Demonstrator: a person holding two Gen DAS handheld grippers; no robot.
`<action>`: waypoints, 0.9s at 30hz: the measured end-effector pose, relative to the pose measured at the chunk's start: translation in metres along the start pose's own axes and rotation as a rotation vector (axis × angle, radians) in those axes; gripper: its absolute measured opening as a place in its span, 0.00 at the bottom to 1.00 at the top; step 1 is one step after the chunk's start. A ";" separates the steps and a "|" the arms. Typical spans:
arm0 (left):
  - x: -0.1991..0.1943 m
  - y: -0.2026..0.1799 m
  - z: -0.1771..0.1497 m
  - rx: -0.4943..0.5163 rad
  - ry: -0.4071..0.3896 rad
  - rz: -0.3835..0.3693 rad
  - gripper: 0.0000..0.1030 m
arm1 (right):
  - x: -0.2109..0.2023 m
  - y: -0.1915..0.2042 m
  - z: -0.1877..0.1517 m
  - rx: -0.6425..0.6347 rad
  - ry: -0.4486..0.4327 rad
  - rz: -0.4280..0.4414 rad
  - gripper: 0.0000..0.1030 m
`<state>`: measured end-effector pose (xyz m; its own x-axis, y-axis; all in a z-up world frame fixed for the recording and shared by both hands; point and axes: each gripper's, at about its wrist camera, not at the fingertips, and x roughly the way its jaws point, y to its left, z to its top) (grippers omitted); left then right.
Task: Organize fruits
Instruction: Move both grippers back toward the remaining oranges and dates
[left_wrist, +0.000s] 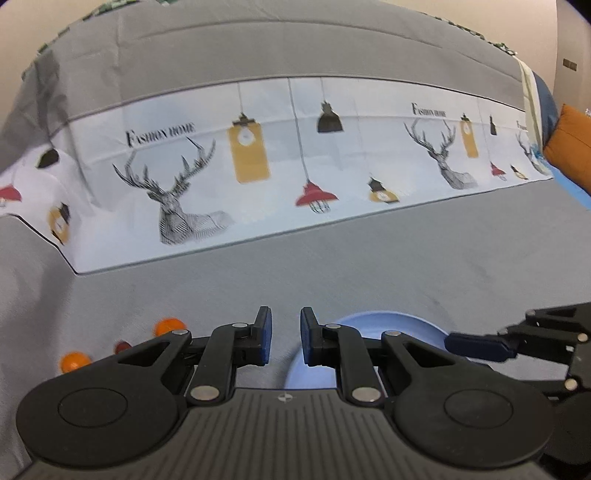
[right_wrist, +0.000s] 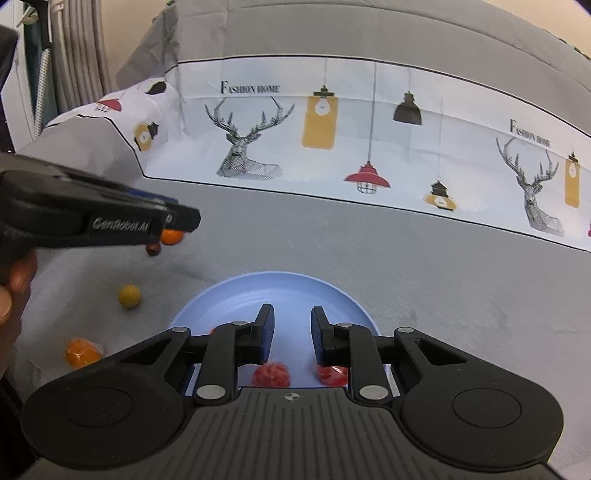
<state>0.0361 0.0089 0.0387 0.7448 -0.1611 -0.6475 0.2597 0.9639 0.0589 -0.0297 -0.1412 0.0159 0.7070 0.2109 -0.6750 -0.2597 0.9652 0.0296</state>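
A light blue plate (right_wrist: 277, 291) lies on the grey sheet, and two red fruits (right_wrist: 271, 374) (right_wrist: 332, 374) rest on its near side. My right gripper (right_wrist: 291, 321) hangs over the plate, shut and holding nothing. Left of the plate lie an orange (right_wrist: 171, 236), a dark red fruit (right_wrist: 152, 249), a yellow-brown ball (right_wrist: 129, 295) and another orange (right_wrist: 83, 352). My left gripper (right_wrist: 184, 221) hovers above the far orange, shut and empty. In the left wrist view, the left gripper (left_wrist: 286, 321) shows beside the plate (left_wrist: 388, 325), with oranges (left_wrist: 170, 326) (left_wrist: 74, 362) at left and the right gripper (left_wrist: 476, 345) at right.
A folded quilt (left_wrist: 295, 166) printed with deer and lamps runs across the back of the bed. An orange cushion (left_wrist: 569, 147) sits at the far right. A person's hand (right_wrist: 11, 288) holds the left gripper's handle. Curtains (right_wrist: 74, 55) hang at the far left.
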 end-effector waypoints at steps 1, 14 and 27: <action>0.000 0.003 0.002 -0.004 -0.005 0.007 0.17 | 0.000 0.002 0.001 -0.003 -0.005 0.008 0.21; 0.025 0.104 0.014 -0.282 0.088 0.223 0.17 | 0.007 0.045 0.012 -0.050 -0.063 0.136 0.20; 0.064 0.184 -0.013 -0.630 0.293 0.247 0.19 | 0.042 0.113 0.027 -0.117 -0.041 0.312 0.21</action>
<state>0.1232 0.1787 -0.0014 0.5179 0.0545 -0.8537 -0.3626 0.9179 -0.1613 -0.0120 -0.0196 0.0109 0.6067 0.5016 -0.6166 -0.5395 0.8296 0.1440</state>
